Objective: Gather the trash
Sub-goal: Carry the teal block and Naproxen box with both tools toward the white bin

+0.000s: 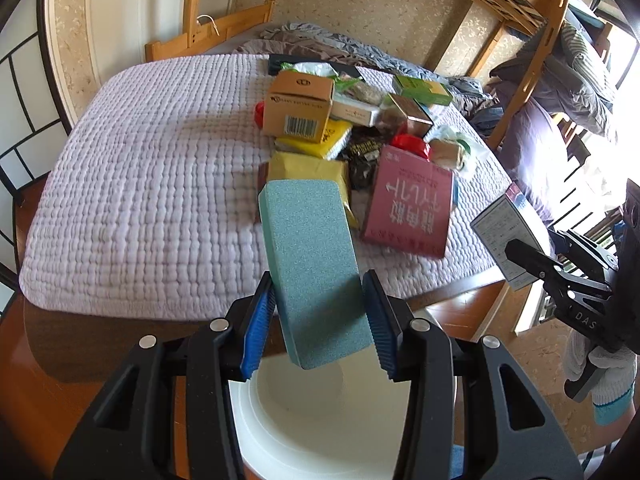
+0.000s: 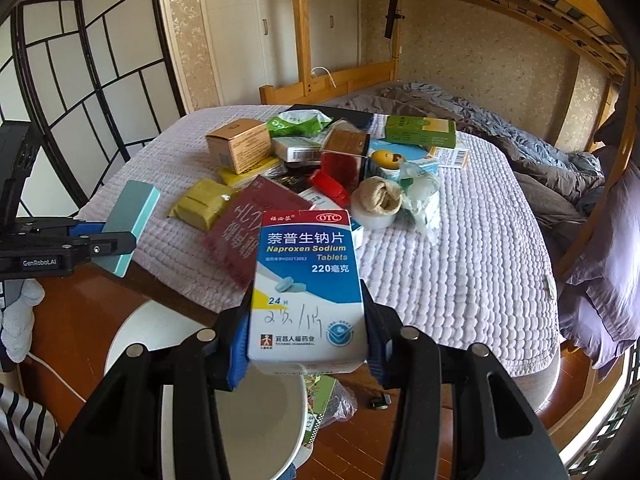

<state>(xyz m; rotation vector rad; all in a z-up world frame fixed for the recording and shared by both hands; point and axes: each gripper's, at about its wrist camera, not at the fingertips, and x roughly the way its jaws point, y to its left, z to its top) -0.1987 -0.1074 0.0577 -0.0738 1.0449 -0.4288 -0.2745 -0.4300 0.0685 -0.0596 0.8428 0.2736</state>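
a: nearest, in the left wrist view: left gripper (image 1: 320,312) clamped on the teal sponge block (image 1: 312,264), blue pads pressed to both long sides. tilted over the white bin (image 1: 320,420) right below.

b: in the right wrist view: right gripper (image 2: 306,332) clamped on the naproxen box (image 2: 306,280), jaws tight on its lower half, label up. same bin underneath, rim (image 2: 132,332) showing left of the jaws. held low on the box, probably so most of it hangs clear for a drop.

a: agreed. both pieces of trash off the bed, held out over the wooden floor (image 2: 460,392) above the bin. gripped across the narrow sides since those fit between the jaws.

b: beside the bin: a crumpled wrapper and a green packet (image 2: 320,404) on the floor, close to its right edge. maybe missed throws, hard to say.

a: further out: rest of the trash heaped on the quilted bed cover (image 1: 140,200). dark red booklet (image 1: 408,208) nearest the edge, yellow packets (image 1: 308,168) behind the sponge, brown carton (image 1: 298,108) on top of the heap.

b: plus a red cap (image 2: 330,188), a roll of tape (image 2: 376,204), a green box (image 2: 420,130) at the back. grey duvet (image 2: 520,152) bunched beyond, wooden bunk frame (image 2: 592,200) at right.

a: nothing between the held items and the bin. only crowding is the two grippers side by side over one opening.
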